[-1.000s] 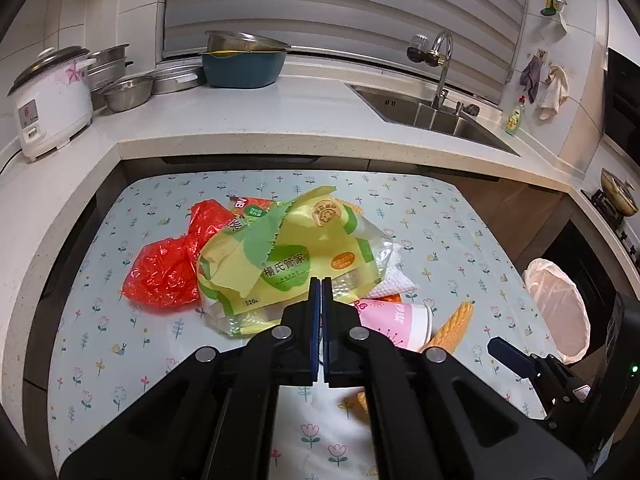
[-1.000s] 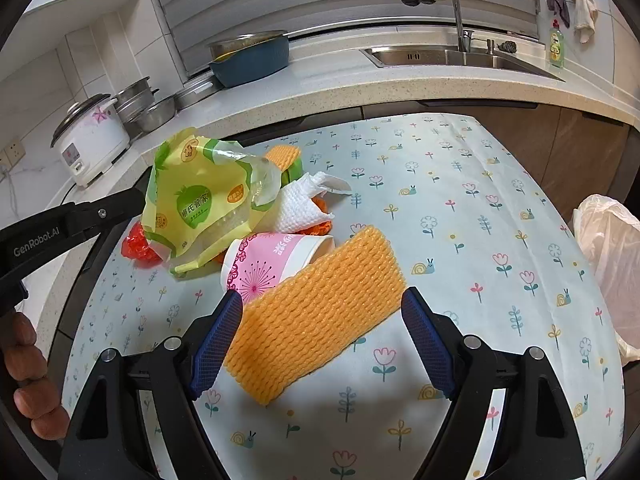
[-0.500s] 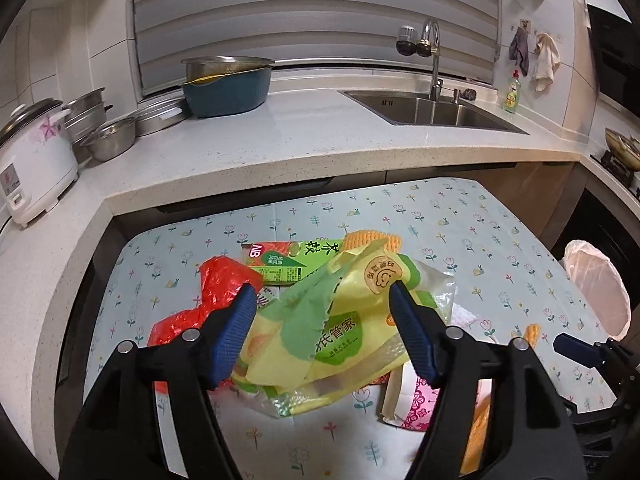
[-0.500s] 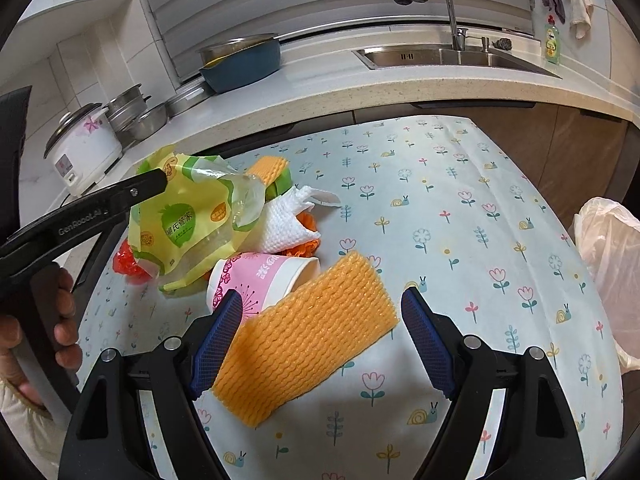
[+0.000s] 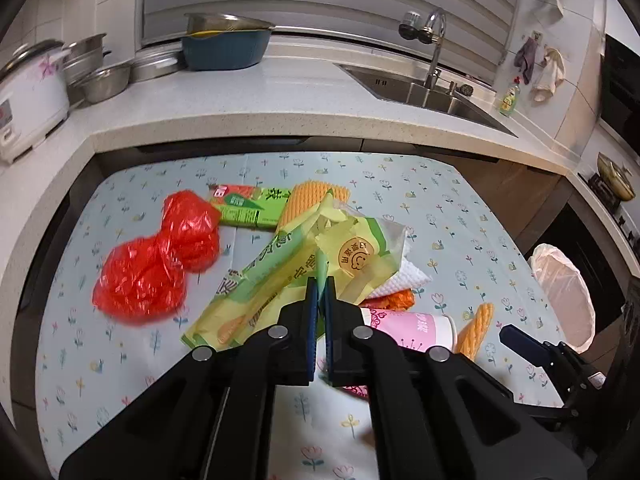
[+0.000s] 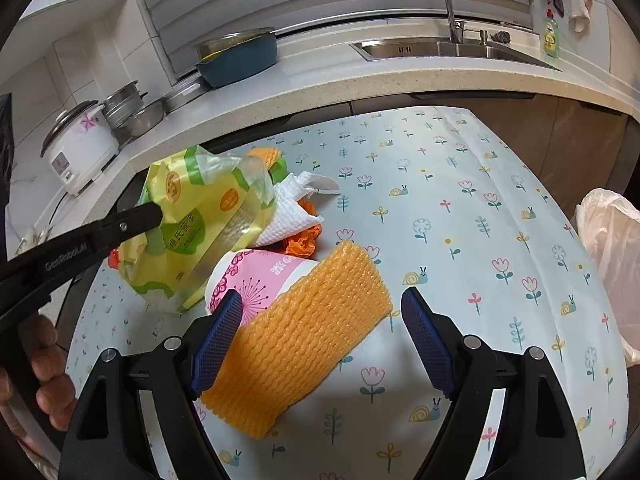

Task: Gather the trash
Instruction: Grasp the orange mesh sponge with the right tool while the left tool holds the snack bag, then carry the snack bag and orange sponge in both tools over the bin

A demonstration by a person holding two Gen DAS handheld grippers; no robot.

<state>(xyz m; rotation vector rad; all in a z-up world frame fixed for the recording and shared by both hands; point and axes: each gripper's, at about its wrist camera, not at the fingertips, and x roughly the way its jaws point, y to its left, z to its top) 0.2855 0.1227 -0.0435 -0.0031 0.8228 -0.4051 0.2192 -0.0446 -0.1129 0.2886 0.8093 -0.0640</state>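
While left gripper [image 5: 319,286] fingers pinch yellow bag [image 5: 280,272] — right gripper [image 6: 322,336] fingers wide, straddling orange foam net [image 6: 296,344], pink cup [image 6: 256,276] alongside.

Red plastic bag [image 5: 154,270] smeared by motion blur in left wrist view; in right wrist view almost fully hidden behind yellow-green snack bag [image 6: 192,232], only a red sliver showing. Green carton [image 5: 250,208] partly covered by same bag, label too blurred to read. Pink paper cup [image 5: 404,326] base hidden behind left gripper [image 5: 319,286]; rim covered by orange foam net [image 6: 296,344] in right wrist view. White bin liner [image 6: 612,248] cut off at right edge. Hand [image 6: 48,376] cropped at left edge. Orange wrapper [image 6: 302,242] mostly buried under paper towel [image 6: 288,216].
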